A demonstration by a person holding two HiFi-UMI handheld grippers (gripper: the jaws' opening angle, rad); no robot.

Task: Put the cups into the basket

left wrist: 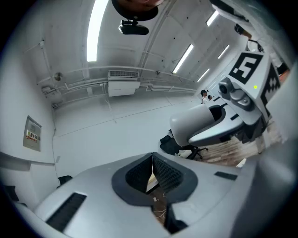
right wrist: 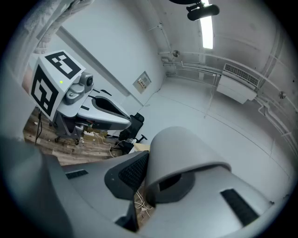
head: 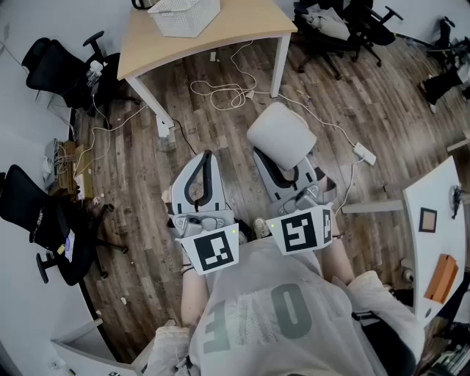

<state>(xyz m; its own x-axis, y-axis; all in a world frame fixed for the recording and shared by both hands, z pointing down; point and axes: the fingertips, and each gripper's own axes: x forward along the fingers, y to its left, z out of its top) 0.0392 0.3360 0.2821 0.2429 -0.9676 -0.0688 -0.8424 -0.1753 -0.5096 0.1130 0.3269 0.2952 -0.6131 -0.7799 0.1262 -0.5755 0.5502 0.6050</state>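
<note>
Wood floor [head: 139,169] strewn with cables [head: 220,94] underfoot, and well short of the table [head: 242,26] carrying the white basket [head: 183,16], the right gripper [head: 288,172] is clamped on a pale cup [head: 281,136], left gripper [left wrist: 152,160] alongside, jaws pressed together on nothing

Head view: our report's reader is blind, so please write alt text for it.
Seen from above, the right gripper grips a pale grey cup over a cable-strewn wooden floor; the left gripper is shut and empty. A white basket sits on a table ahead.
</note>
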